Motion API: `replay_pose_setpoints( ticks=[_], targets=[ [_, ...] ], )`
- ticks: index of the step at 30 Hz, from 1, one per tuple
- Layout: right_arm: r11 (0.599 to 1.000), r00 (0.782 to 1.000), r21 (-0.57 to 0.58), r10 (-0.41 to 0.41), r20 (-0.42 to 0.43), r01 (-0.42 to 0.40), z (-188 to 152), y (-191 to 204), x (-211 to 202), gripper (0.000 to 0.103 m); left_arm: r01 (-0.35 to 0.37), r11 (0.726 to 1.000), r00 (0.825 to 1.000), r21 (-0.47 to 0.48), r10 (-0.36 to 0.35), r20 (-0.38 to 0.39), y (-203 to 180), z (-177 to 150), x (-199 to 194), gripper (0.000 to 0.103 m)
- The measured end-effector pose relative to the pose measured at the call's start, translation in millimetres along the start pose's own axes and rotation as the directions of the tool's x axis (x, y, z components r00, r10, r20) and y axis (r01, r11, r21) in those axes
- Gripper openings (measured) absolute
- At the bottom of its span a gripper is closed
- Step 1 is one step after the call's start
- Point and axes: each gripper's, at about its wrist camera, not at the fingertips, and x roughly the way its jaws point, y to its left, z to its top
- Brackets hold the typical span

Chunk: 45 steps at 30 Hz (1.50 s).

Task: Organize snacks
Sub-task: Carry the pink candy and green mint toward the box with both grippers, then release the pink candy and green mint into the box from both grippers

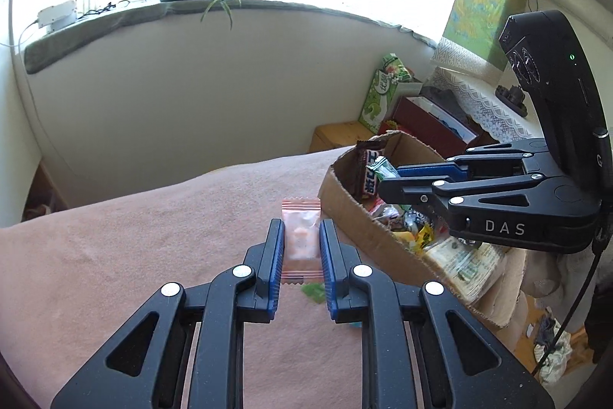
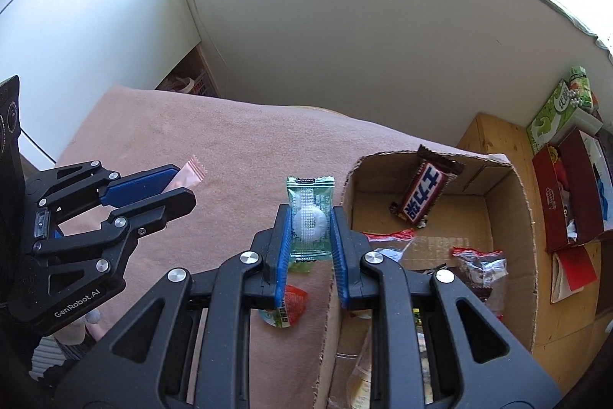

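Currently the left gripper pinches a pink-orange snack packet between its blue pads, holding it above the pink blanket just beside the cardboard box. Meanwhile the right gripper clamps a green clear-windowed packet with a round white sweet inside, held over the blanket right at the box's near wall. Inside the box a chocolate bar leans against the back wall, with other wrapped snacks heaped lower down. Another small red-and-green snack lies on the blanket under the right gripper
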Motion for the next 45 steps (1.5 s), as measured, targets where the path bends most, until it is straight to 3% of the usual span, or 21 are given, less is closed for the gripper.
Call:
replay_pose_setpoints(
  ticks=[9,20,38,43,45],
  targets=[
    [0.994,0.996,0.077,-0.08,0.048,0.076,-15.5,-55.1,-34.9,0.02,0.071,0.996,0.997,0.048,-0.071,0.006,-49.1,14.7,19.0,0.017],
    [0.984,0.995,0.156,-0.09,0.049,0.082,-36.6,-98.0,-34.5,0.02,0.129,0.987,0.992,0.094,-0.128,-0.02,-95.1,17.0,32.4,0.017],
    [0.978,0.994,0.188,-0.1,0.045,0.09,-57.5,-117.0,-42.8,0.023,0.158,0.98,0.987,0.121,-0.152,-0.053,-130.3,13.8,35.1,0.019],
    [0.976,0.992,0.194,-0.113,0.05,0.102,-58.8,-119.1,-46.9,0.027,0.16,0.979,0.987,0.127,-0.154,-0.052,-132.9,13.4,32.2,0.022],
    [0.974,0.991,0.197,-0.125,0.054,0.112,-59.2,-119.6,-48.9,0.035,0.158,0.979,0.987,0.128,-0.153,-0.05,-133.5,13.2,30.8,0.024]
  ],
)
